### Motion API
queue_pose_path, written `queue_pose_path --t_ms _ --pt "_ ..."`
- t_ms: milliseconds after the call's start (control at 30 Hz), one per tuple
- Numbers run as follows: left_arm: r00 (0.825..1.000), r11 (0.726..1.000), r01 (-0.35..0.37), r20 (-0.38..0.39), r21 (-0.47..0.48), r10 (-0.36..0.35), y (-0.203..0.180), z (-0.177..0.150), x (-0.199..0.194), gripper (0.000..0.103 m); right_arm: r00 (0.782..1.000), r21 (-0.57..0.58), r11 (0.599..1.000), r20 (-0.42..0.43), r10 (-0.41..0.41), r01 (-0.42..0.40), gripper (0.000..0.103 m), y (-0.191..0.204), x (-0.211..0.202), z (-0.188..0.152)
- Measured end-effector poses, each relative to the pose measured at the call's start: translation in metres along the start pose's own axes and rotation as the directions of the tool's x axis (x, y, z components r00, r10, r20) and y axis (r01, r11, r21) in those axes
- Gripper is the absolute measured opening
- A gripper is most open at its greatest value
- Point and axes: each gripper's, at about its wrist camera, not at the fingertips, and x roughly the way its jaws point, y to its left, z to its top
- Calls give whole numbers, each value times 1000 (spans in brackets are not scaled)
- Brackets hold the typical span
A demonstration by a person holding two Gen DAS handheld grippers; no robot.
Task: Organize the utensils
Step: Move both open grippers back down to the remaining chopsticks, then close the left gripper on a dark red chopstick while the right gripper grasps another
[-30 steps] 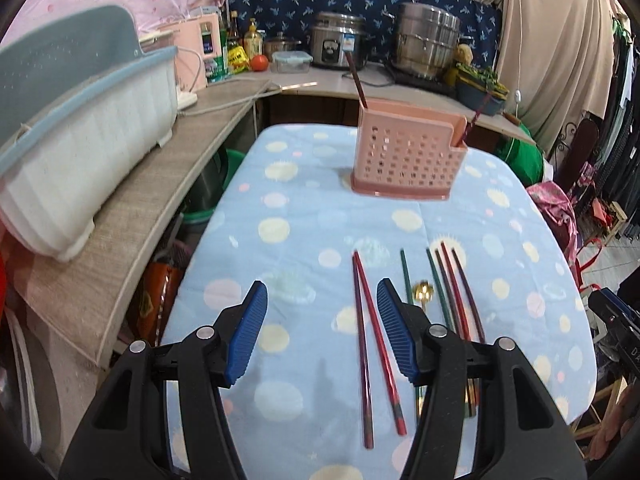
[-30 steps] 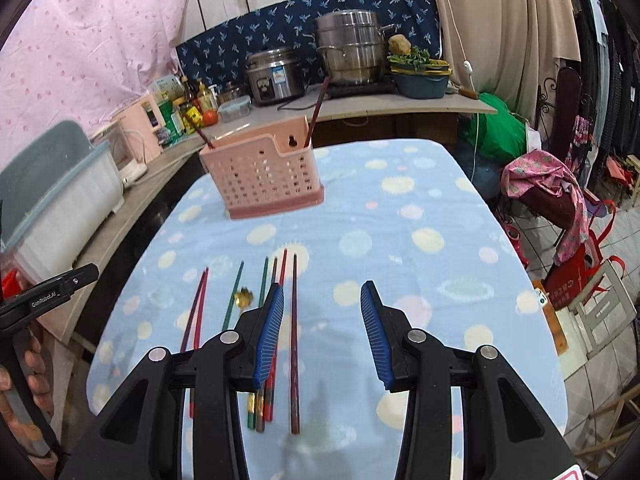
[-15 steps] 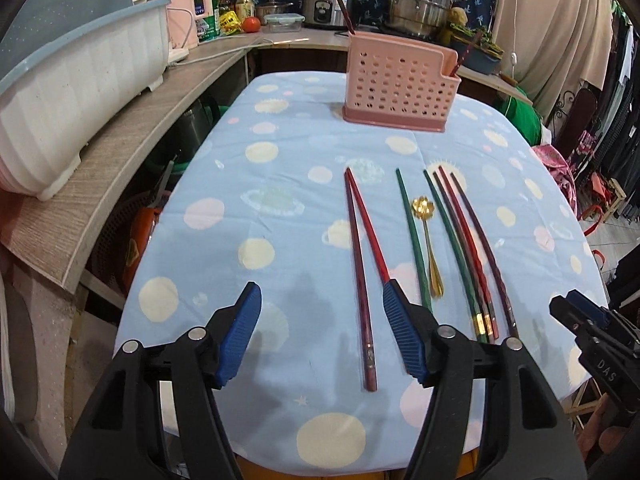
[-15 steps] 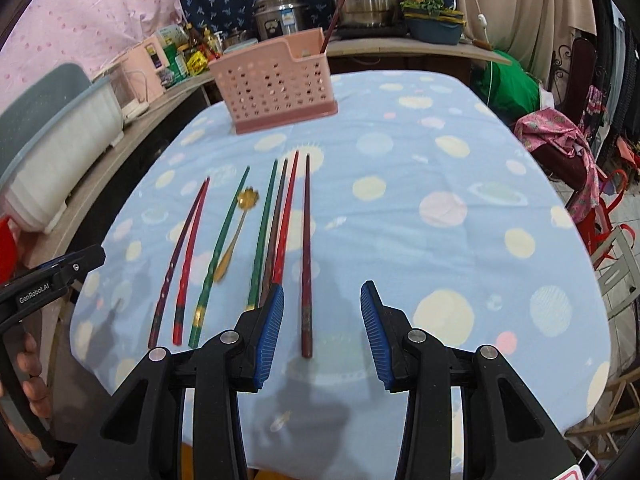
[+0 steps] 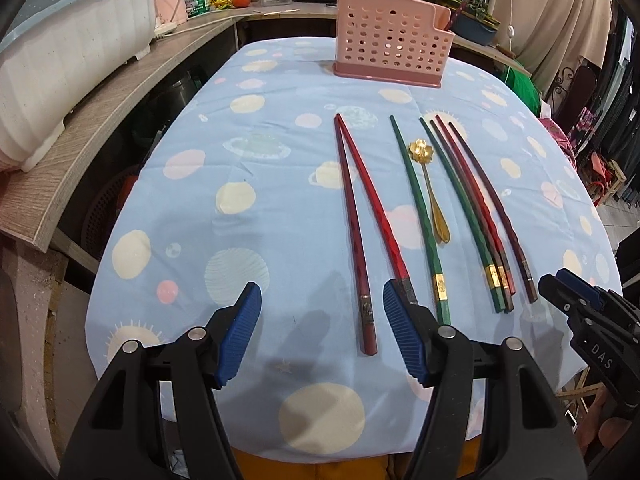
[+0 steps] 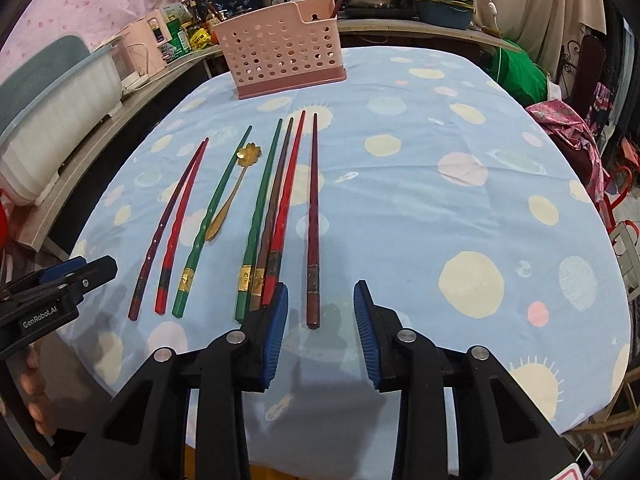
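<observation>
Left wrist view: the left gripper (image 5: 322,328) is spread wide with nothing gripped, above the near end of a dark red chopstick (image 5: 354,232); the pink utensil basket (image 5: 390,46) stands at twelve o'clock on the blue tablecloth (image 5: 256,200).

Right wrist view: the right gripper (image 6: 320,312) is closing around the butt of a maroon chopstick (image 6: 313,216), pads clear; the gold spoon (image 6: 230,196) lies at eleven o'clock.
</observation>
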Motion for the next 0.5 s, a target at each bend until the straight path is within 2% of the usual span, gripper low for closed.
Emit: queue_pose_path --t_ms 500 --pt "998 1000 17 -60 18 -16 -7 -13 20 60 1000 -3 1000 -22 6 -7 20 2 11 -3"
